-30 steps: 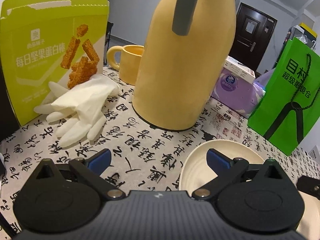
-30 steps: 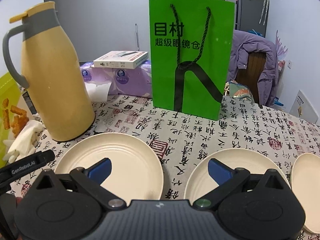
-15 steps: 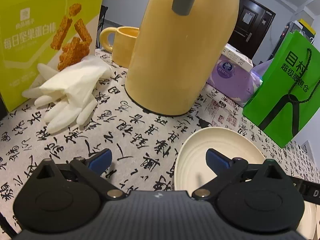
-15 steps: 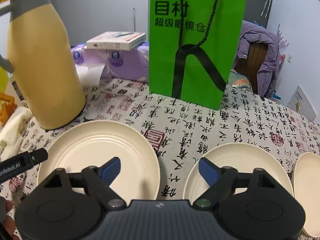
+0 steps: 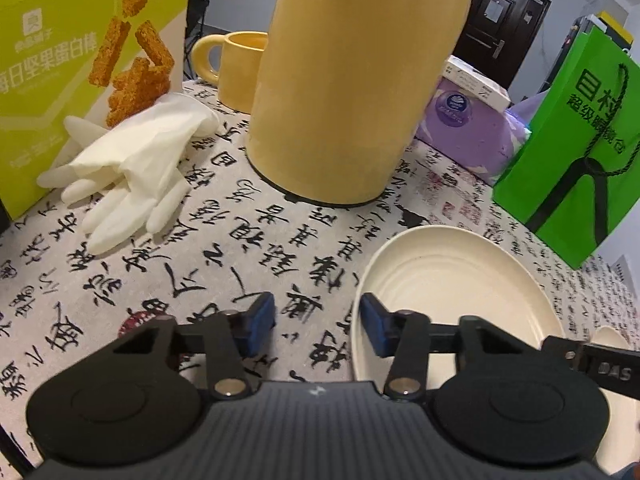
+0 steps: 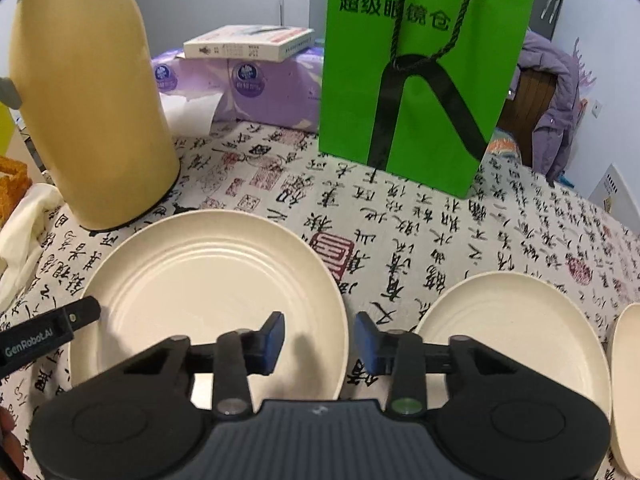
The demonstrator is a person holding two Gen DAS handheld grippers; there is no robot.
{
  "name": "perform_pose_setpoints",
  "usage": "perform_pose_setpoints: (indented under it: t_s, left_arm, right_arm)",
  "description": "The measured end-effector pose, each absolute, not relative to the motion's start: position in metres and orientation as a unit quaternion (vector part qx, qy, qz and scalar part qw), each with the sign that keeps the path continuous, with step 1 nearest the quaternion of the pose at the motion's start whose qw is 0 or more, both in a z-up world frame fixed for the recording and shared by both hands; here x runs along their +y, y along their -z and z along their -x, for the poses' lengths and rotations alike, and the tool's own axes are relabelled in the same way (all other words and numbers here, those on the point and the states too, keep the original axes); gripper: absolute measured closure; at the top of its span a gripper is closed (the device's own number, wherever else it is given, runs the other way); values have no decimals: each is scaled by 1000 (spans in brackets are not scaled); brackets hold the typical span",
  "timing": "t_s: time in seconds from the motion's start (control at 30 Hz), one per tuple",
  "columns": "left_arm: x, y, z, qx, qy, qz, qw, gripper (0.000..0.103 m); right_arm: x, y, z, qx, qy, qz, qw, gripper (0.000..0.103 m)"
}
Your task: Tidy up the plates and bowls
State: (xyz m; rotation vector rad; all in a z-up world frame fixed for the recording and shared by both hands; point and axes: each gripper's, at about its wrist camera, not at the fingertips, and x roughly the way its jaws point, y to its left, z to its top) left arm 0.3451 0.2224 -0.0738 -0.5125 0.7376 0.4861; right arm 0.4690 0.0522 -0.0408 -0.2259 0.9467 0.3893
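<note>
I see bare table (image 5: pixel 248 248) ahead of my left tool (image 5: pixel 318 326), open to pass through. Beyond it the yellow jug (image 5: pixel 352 92) blocks the way, with the white glove (image 5: pixel 132 172) and snack box (image 5: pixel 76 60) crowding the left. Ahead of my right tool (image 6: pixel 319 342), the green bag (image 6: pixel 420 80) walls off the far side.

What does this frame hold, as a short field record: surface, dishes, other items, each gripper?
surface: table with calligraphy-print cloth
dishes: large plate, second plate, third dish cut off at the edge
other items: yellow jug, green bag, white gloves
left gripper: jaws just closing, astride the large plate's rim
right gripper: jaws just closing, astride the rim
</note>
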Motion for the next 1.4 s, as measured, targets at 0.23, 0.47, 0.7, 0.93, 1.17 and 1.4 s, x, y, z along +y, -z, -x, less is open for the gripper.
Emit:
perform_pose_setpoints:
  t_s: [0.23,0.47,0.7,0.93,1.17,1.4]
  left_arm:
    - [217,74,-347,354,-217,240,877,76]
    - [213,77,-348,361,-199,245,877,86]
    - [210,78,-350,365,-194,239,879,90]
    - [211,77,-350,363,-205,234,878,90]
    - [211,75,-348,357,-212,229,880,89]
    - [210,72,-346,349,-212,226,885,89]
  right_arm:
    - [51,54,-476,480,-171,105,854,80]
    - [49,56,-475,471,-170,97,860,83]
    - [51,54,-469,458,-168,102,867,86]
    - [50,50,-462,446,-178,102,871,89]
    - [49,48,-459,438,-184,101,874,90]
    - [45,43,-455,424,-190,96,880,92]
